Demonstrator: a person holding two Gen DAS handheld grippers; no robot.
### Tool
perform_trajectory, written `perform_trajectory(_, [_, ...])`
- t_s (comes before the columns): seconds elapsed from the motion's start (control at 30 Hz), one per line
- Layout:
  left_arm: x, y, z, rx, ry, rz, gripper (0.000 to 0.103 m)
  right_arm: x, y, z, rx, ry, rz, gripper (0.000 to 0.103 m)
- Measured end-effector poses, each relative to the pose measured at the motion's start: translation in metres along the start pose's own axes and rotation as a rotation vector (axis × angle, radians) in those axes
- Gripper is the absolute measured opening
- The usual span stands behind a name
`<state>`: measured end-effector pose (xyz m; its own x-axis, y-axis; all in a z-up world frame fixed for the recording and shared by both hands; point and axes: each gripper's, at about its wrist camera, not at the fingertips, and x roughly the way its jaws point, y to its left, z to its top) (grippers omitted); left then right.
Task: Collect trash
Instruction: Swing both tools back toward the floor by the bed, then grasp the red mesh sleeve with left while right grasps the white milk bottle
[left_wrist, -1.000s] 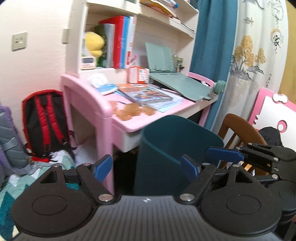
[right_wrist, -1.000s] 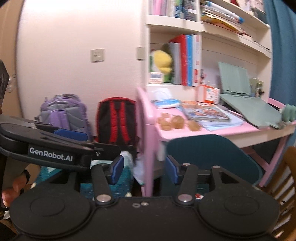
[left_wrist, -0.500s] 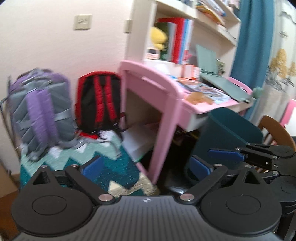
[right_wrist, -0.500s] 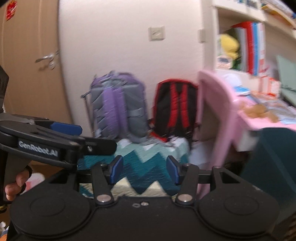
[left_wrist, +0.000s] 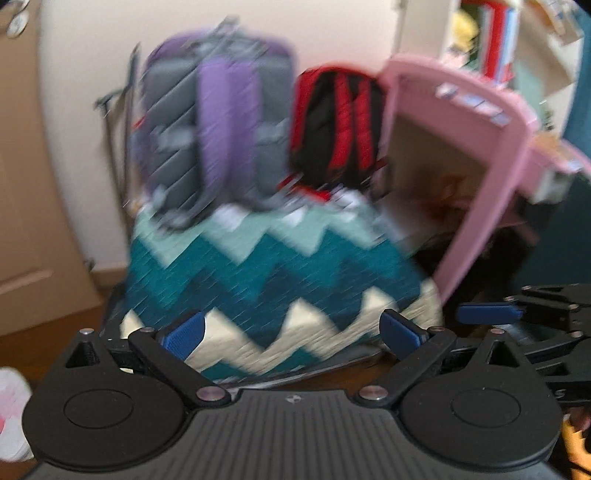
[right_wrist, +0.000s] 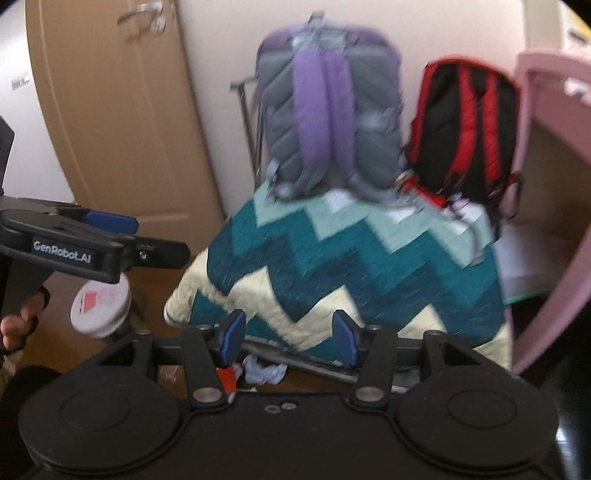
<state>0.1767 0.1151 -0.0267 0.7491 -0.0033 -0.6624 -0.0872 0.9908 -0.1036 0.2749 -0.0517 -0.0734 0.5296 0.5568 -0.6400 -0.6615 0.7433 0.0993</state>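
I'm looking into a child's bedroom at home. A pink desk (left_wrist: 480, 192) stands beside two school backpacks, purple (right_wrist: 328, 122) and red-black (right_wrist: 465, 136), above a zigzag quilt (right_wrist: 351, 266), near a wooden door (right_wrist: 110, 122)

Pink desk (left_wrist: 480, 155) beside wooden door (right_wrist: 110, 122) (blurred)

Both the left gripper (left_wrist: 291, 330) and the right gripper (right_wrist: 288, 336) are held level, fingers spread apart, gripping nothing.
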Motion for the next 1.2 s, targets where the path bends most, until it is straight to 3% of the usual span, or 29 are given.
perform_trajectory(0.47, [0.161,0.113,-0.103,-0.104,0.345,0.119,0.101,0.183,0.001,-0.075,0.036,0.306,0.045,0.051])
perform_trajectory(0.67, [0.226,0.152,-0.144,-0.072,0.501,0.155,0.101,0.259,-0.012,-0.114,0.066,0.458,0.031,0.051])
perform_trajectory(0.97, [0.317,0.191,-0.207,-0.055,0.682,0.149,0.101,0.351,-0.027,-0.18,-0.011,0.619,0.022,0.051])
perform_trajectory(1.2, [0.361,0.209,-0.265,-0.08,0.776,0.127,0.1,0.405,-0.026,-0.221,-0.134,0.717,0.04,0.051])
